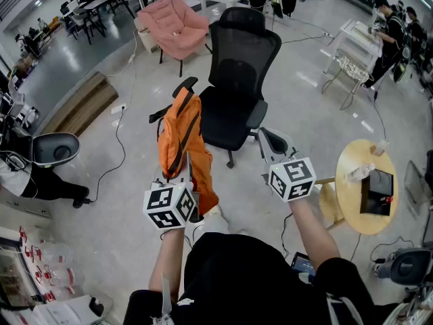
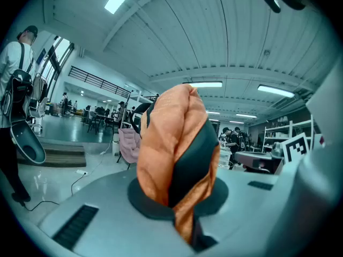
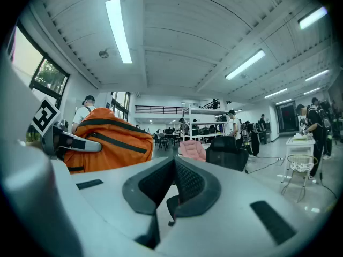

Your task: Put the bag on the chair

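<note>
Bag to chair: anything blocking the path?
Nothing visible does. The orange bag, clamped in the left gripper, hangs just in front of the black chair, and nothing lies on its seat.

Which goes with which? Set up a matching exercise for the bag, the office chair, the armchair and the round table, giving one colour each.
Things:
1. bag
2. office chair
3. armchair
4. round table

Colours:
A. black
B. pale yellow
C. orange
D. pink

Pairs: 1-C, 2-A, 3-D, 4-B.
</note>
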Demonstrator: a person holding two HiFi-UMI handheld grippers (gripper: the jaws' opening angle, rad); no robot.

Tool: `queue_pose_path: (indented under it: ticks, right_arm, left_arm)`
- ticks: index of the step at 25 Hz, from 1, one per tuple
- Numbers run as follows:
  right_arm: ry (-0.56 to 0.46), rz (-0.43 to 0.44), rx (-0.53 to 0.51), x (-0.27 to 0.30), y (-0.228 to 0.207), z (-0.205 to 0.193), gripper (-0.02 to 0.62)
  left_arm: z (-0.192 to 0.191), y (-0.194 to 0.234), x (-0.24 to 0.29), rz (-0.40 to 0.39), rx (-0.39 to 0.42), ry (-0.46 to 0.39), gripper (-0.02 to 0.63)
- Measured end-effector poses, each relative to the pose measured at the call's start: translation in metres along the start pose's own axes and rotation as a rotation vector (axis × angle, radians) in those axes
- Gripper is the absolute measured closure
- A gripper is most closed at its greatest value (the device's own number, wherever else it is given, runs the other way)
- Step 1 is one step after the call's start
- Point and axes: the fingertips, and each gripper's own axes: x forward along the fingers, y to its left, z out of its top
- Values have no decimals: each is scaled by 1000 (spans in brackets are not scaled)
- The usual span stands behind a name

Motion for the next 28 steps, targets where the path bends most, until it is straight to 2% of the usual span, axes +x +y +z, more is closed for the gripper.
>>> queue_pose_path:
  ticks: [9, 28]
  right_arm:
    - [-4, -1, 16, 30, -40, -3, 595]
    - [19, -17, 26, 154, -95, 0, 595]
  left_arm:
    - [2, -4, 53, 5, 2, 5, 581]
    - [32, 45, 190, -33, 13, 25, 581]
